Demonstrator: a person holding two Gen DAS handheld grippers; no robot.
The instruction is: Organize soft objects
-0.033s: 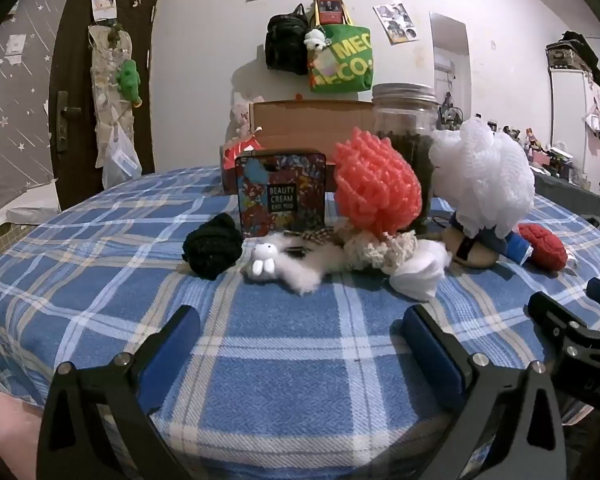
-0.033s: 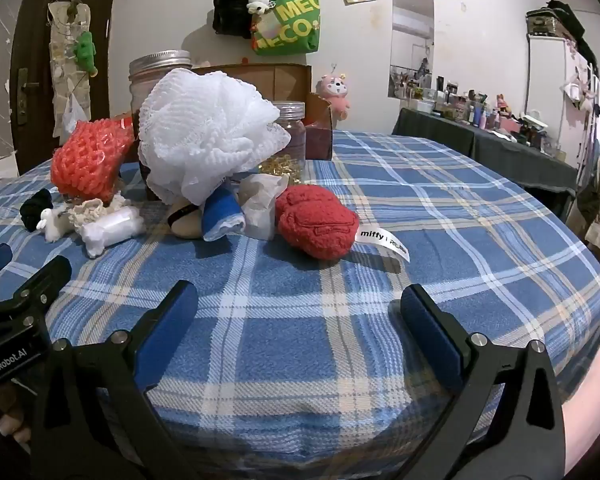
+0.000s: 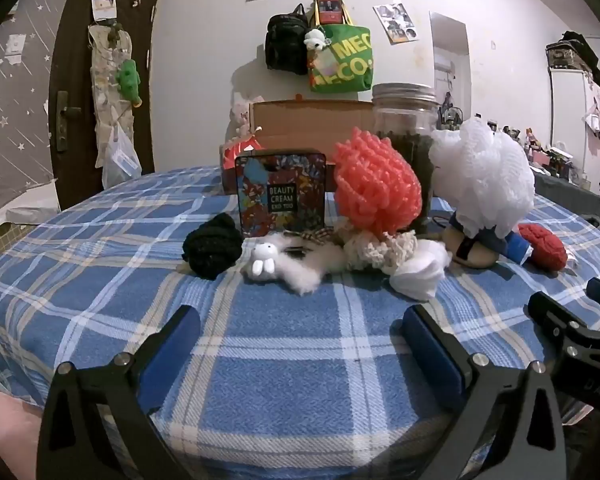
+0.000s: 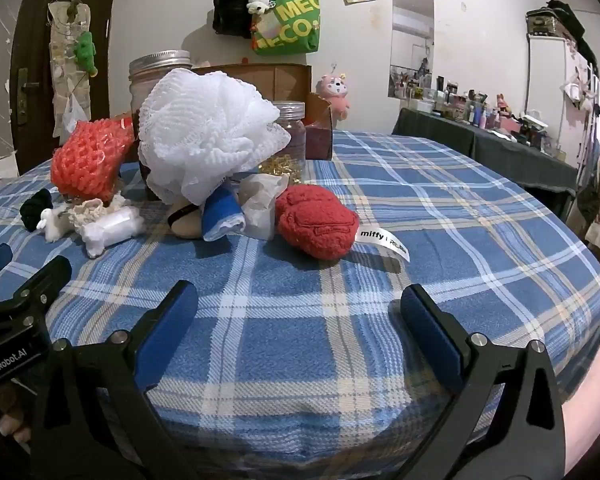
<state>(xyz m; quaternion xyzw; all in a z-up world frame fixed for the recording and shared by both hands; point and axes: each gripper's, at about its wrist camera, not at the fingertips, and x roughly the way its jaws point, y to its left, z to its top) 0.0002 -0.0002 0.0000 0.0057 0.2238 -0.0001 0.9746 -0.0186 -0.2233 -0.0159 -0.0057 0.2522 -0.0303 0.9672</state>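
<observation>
We are holding both jaws wide and empty, the red plush (image 4: 317, 226) lying at twelve o'clock from the right gripper (image 4: 296, 316), nearer than the left gripper (image 3: 300, 336).

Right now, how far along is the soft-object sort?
Nothing looks done. The soft things are still heaped by the jar: black knit, coral pouf, white pouf, red plush. In hand: nothing. The left tool and the right tool are both open and empty over bare cloth, short of the heap. Left to do: every pick and placement.
</observation>
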